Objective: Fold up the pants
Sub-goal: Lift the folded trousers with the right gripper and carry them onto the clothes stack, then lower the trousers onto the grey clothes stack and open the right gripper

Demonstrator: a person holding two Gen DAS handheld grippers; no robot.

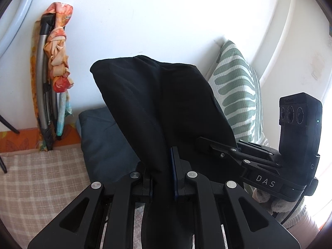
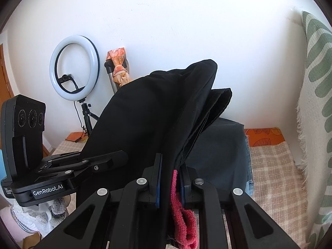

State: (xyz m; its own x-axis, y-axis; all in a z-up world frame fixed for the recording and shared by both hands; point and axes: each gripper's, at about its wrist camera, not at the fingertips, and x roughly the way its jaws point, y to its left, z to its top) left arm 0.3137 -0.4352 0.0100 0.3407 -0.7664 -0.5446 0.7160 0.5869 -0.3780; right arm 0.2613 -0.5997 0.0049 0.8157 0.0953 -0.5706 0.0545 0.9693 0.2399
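Pants (image 1: 157, 103), black, layered folds, draped up from clamped jaws.

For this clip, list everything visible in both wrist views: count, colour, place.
black pants: 1, black, lifted above the bed, pinched by both grippers
pink cloth: 1, pink-red, hanging between the right fingers beside the pants
dark garment: 1, dark blue-grey, folded on the bed under the pants
checked bedcover: 1, beige plaid, over the bed
orange sheet: 1, orange print, along the wall edge
leaf cushion: 1, white and green, against the wall
ring light: 1, white, on a black tripod by the wall
floral cloth: 1, orange, tied round a folded metal frame
left gripper: 1, black, closed on the pants
right gripper: 1, black, closed on the pants
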